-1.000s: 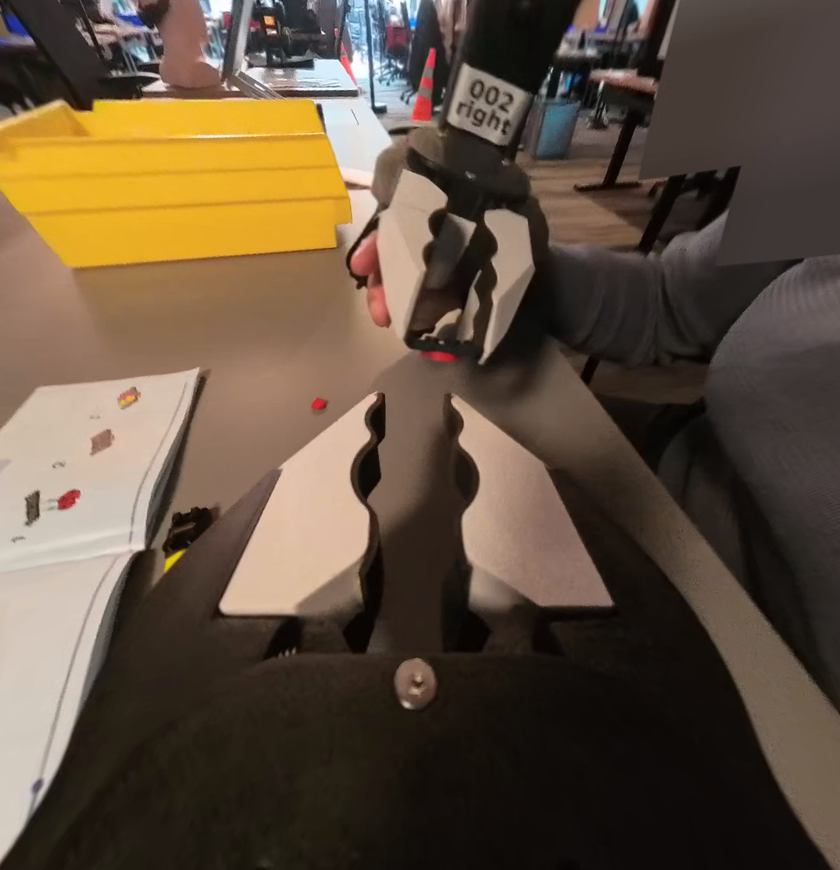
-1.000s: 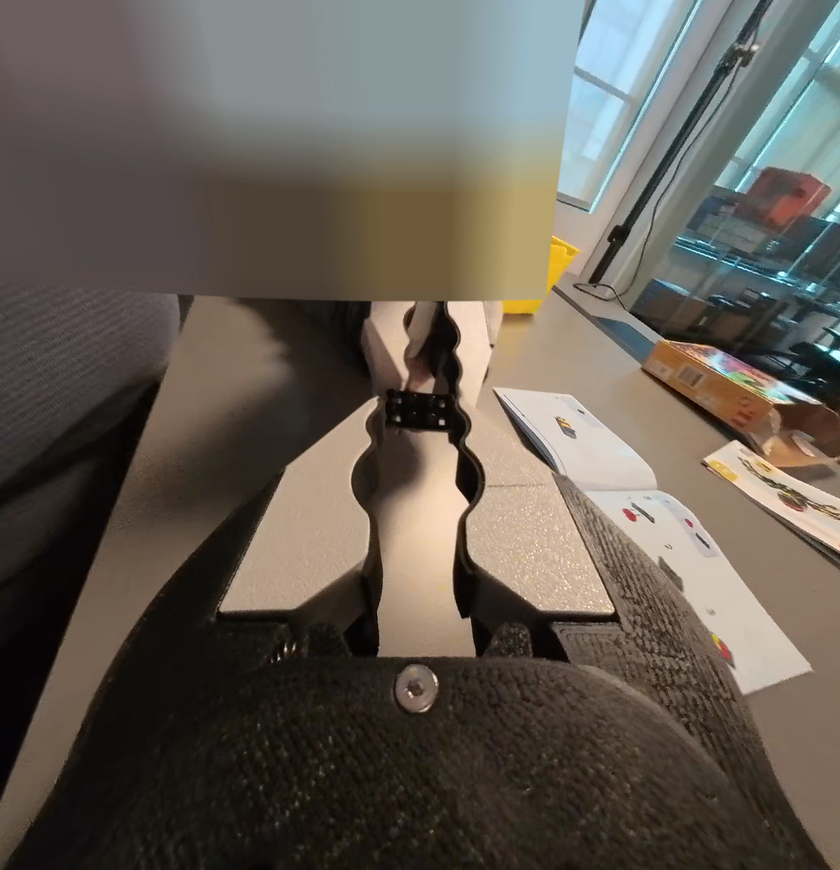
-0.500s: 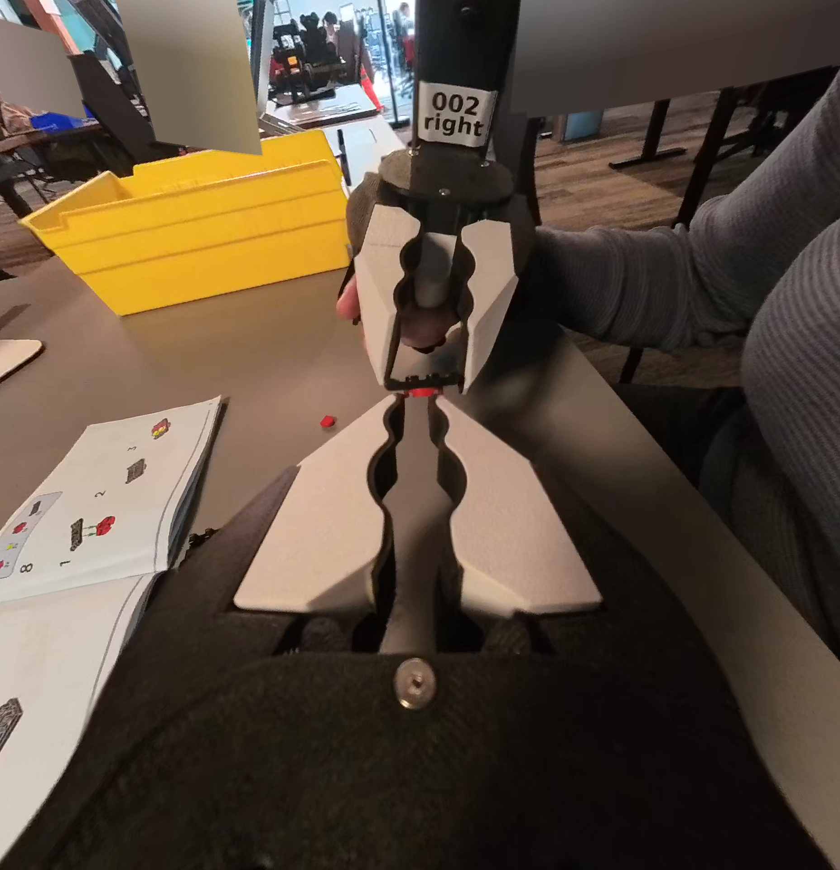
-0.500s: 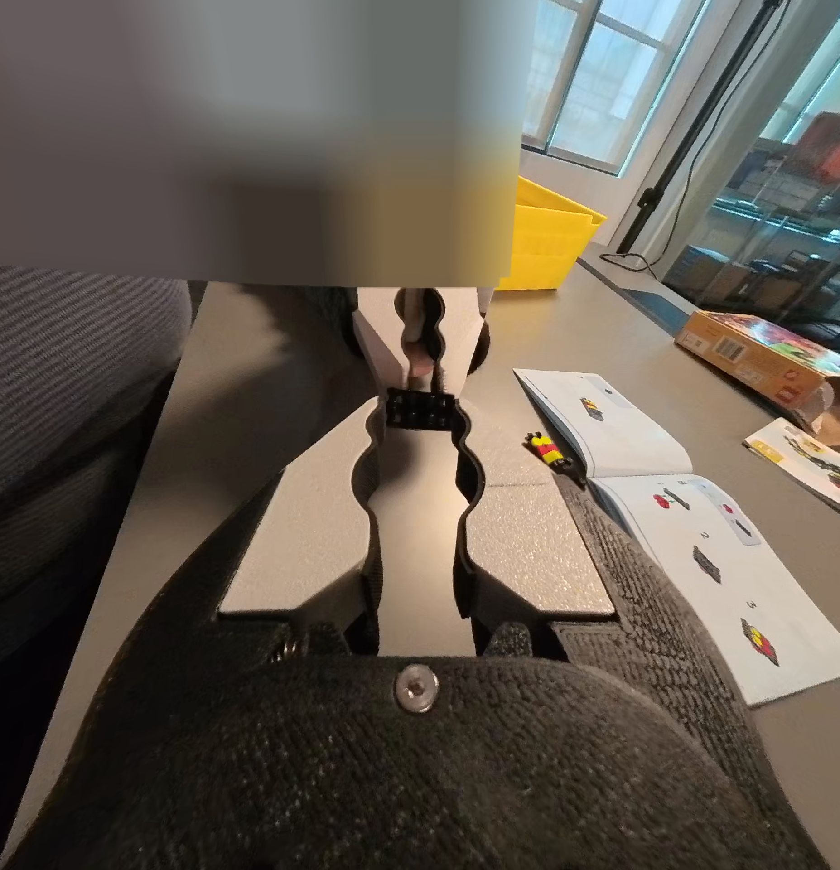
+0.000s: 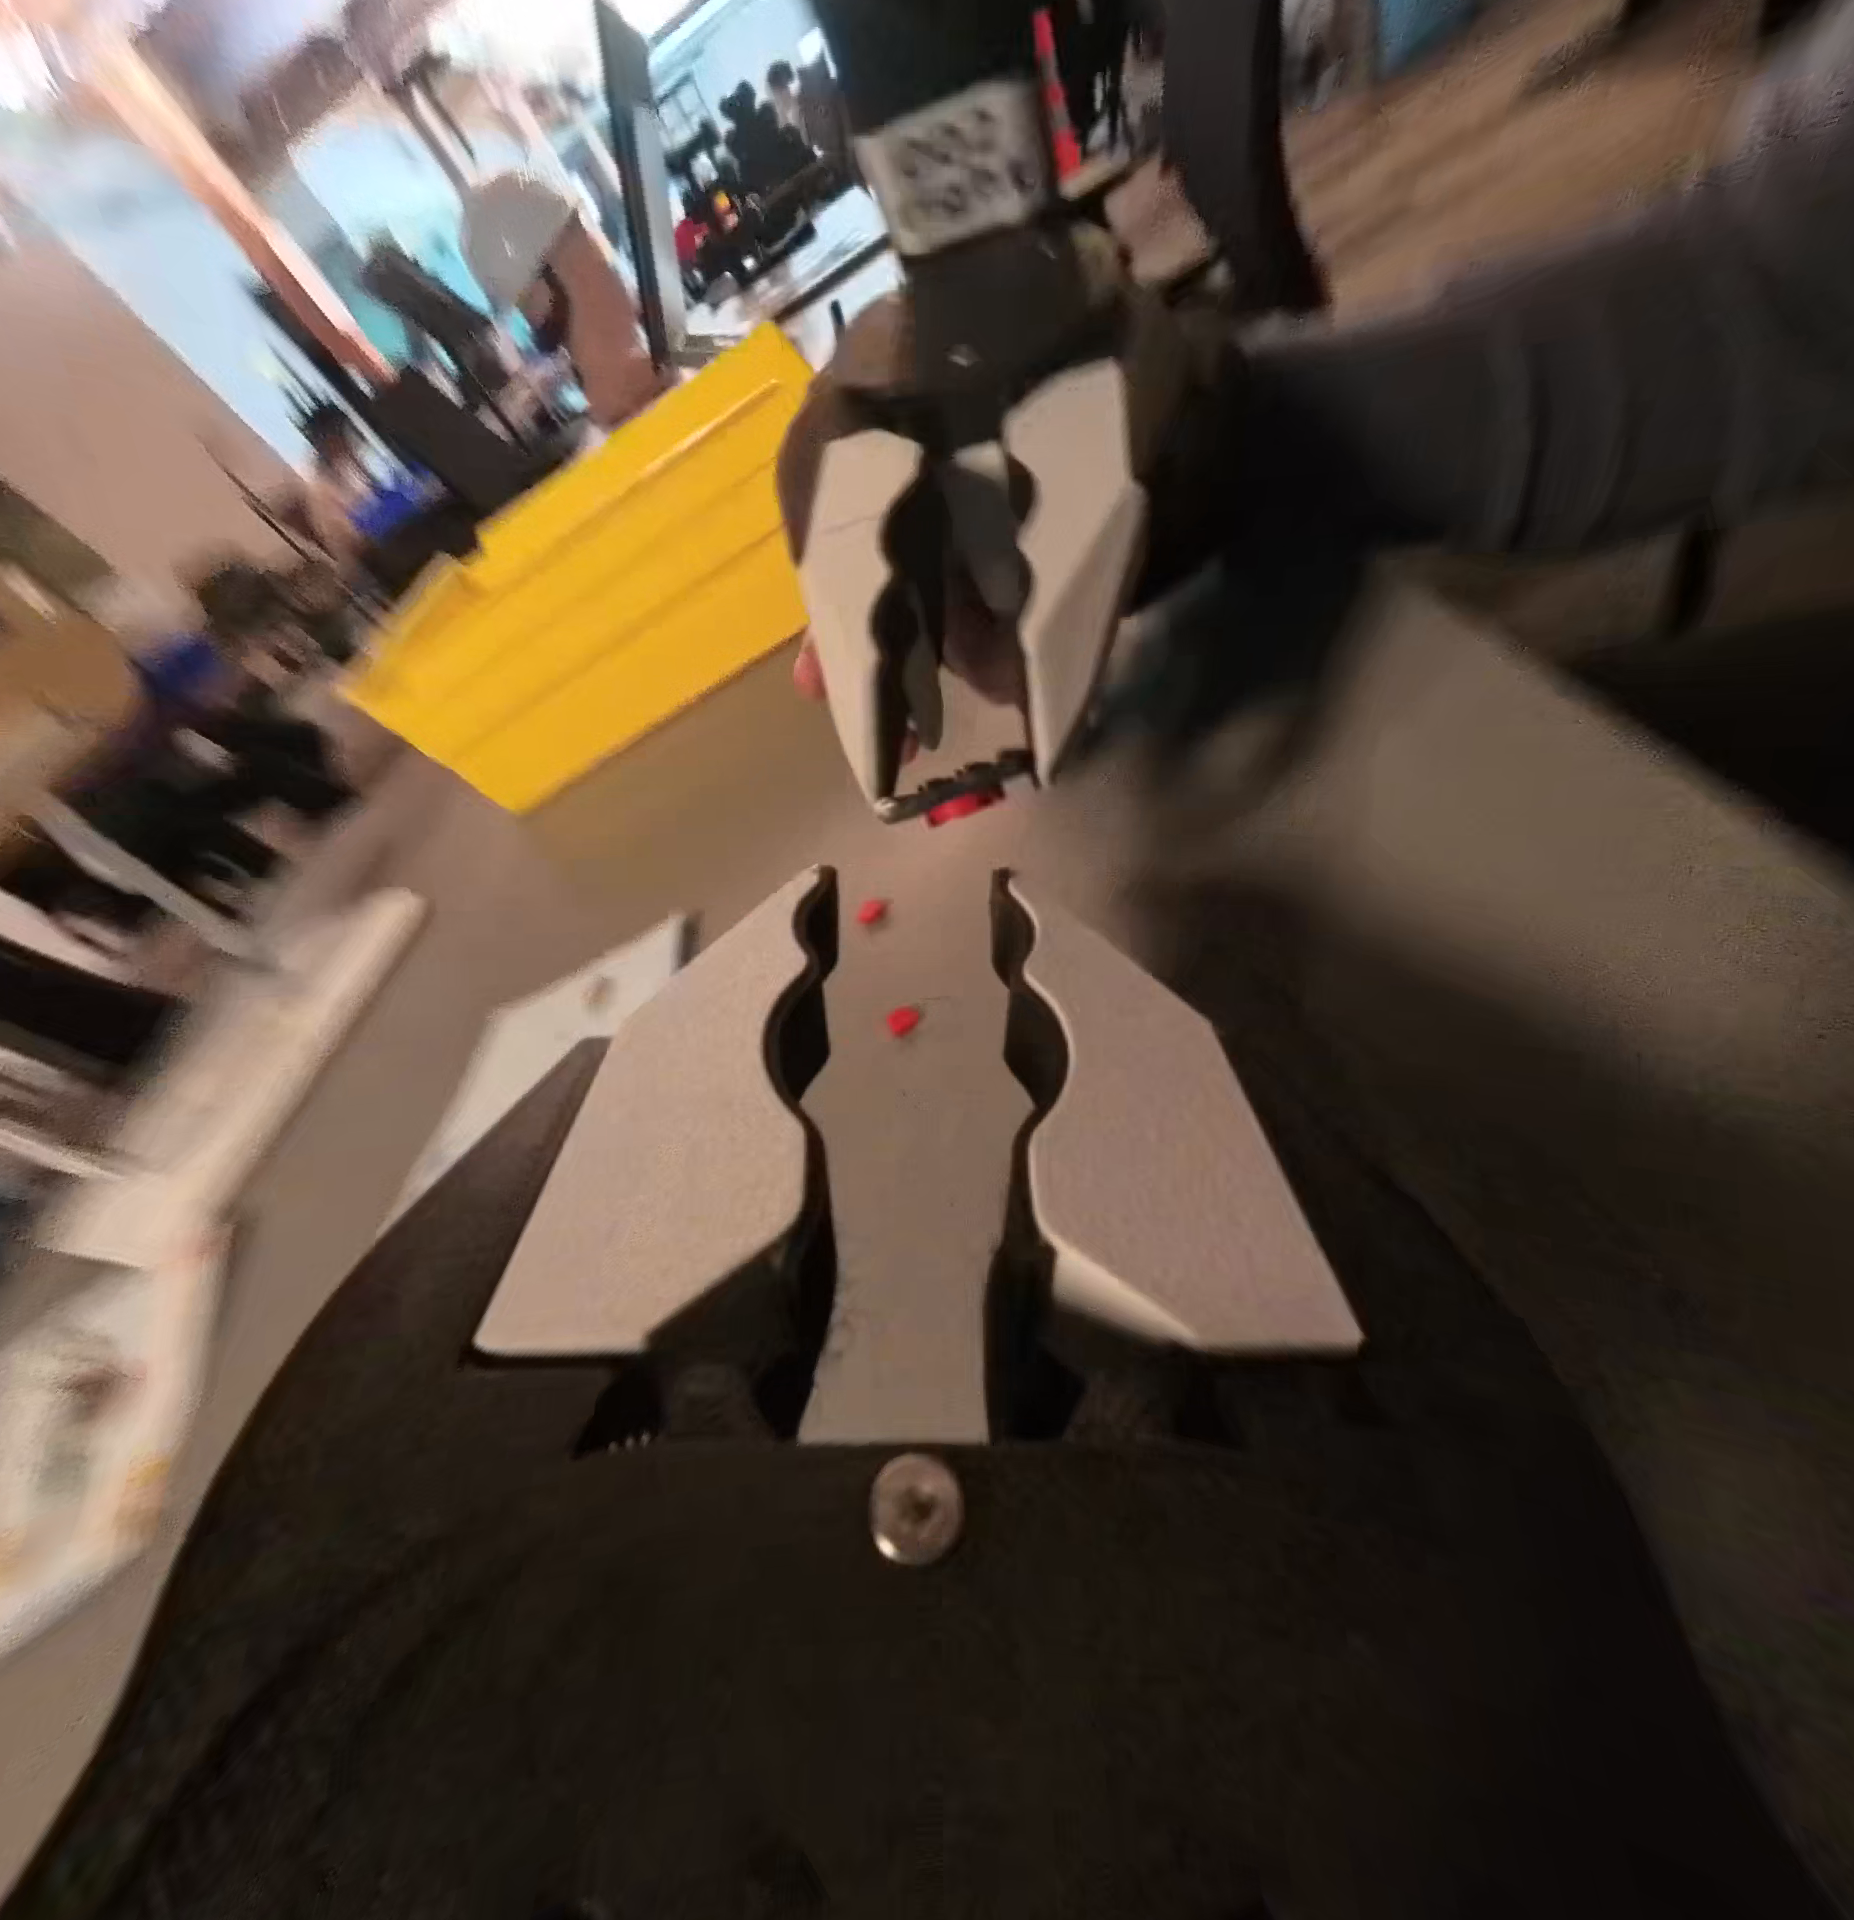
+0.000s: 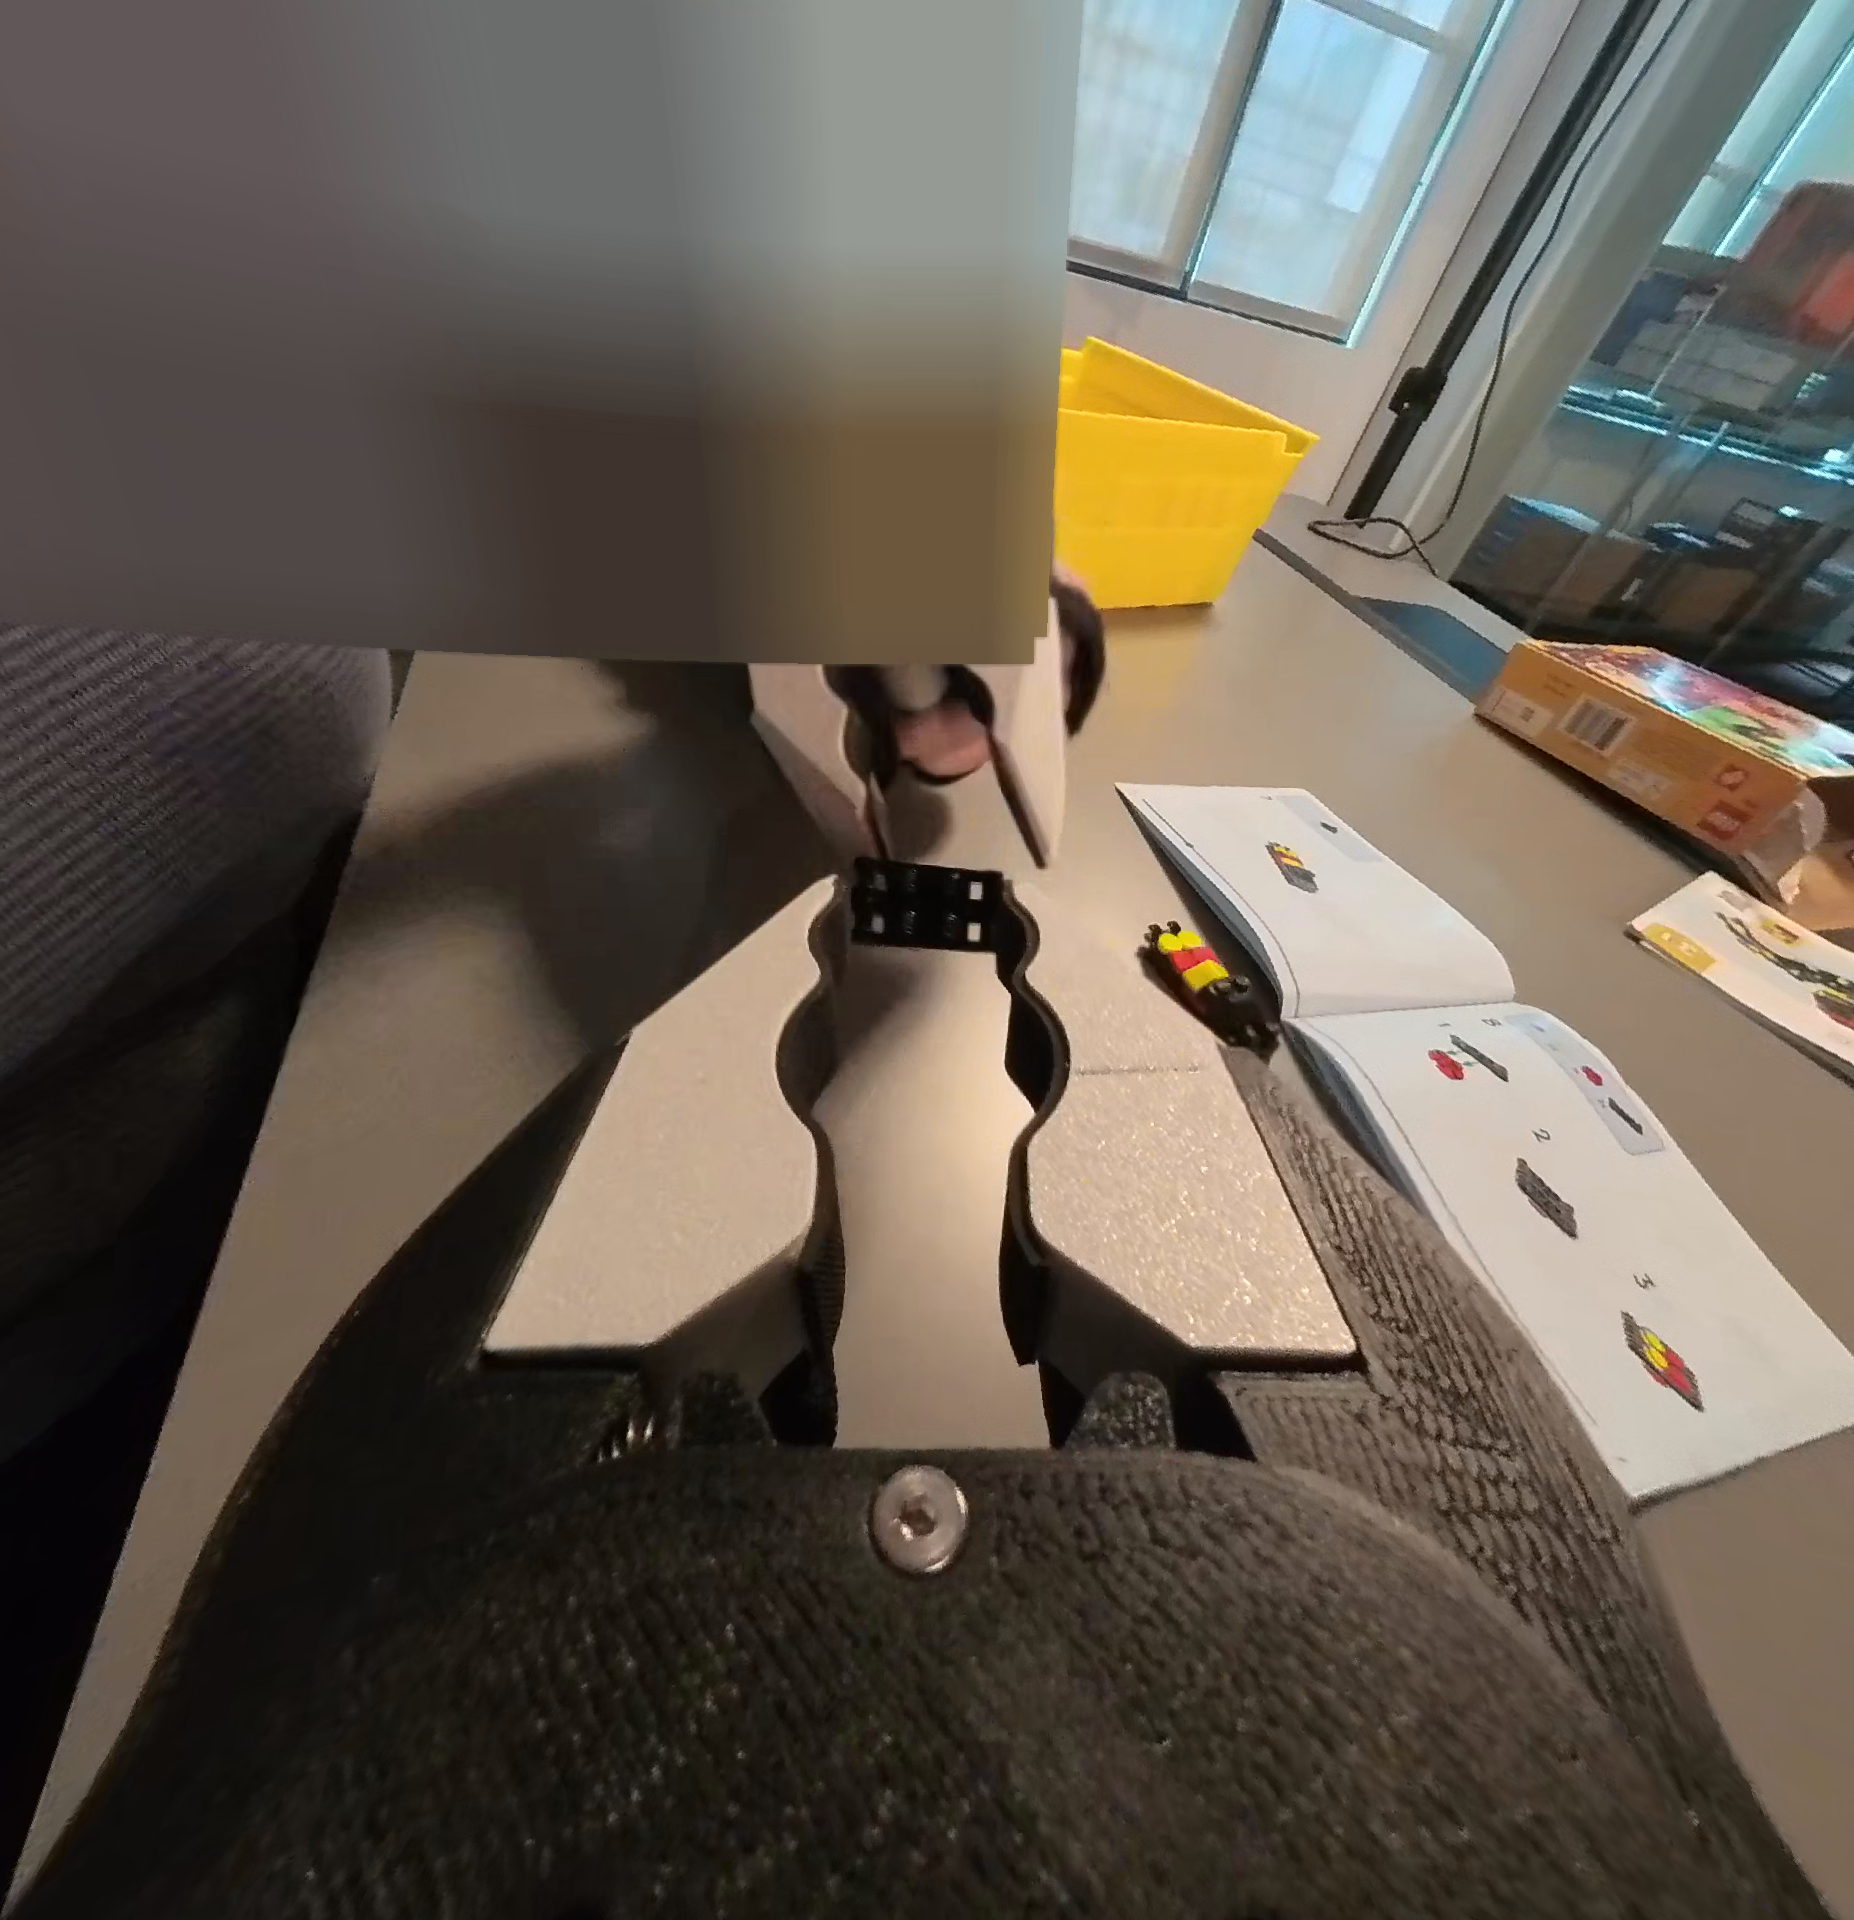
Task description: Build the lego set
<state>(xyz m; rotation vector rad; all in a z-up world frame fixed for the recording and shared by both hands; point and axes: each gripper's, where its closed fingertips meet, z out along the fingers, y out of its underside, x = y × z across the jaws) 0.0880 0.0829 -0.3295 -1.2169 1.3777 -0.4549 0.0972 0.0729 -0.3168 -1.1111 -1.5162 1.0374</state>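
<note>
Below the black plate [image 5: 954, 787], left tongs [image 5: 912, 883] have opened.

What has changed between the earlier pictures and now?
The left claw has opened and drawn back from the black plate; a second small red piece now lies on the table beside the first. The right claw stays shut on the plate, one red piece under it.

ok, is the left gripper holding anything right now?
No. The left gripper is open and empty, with two red bits on the table between its jaws.
</note>
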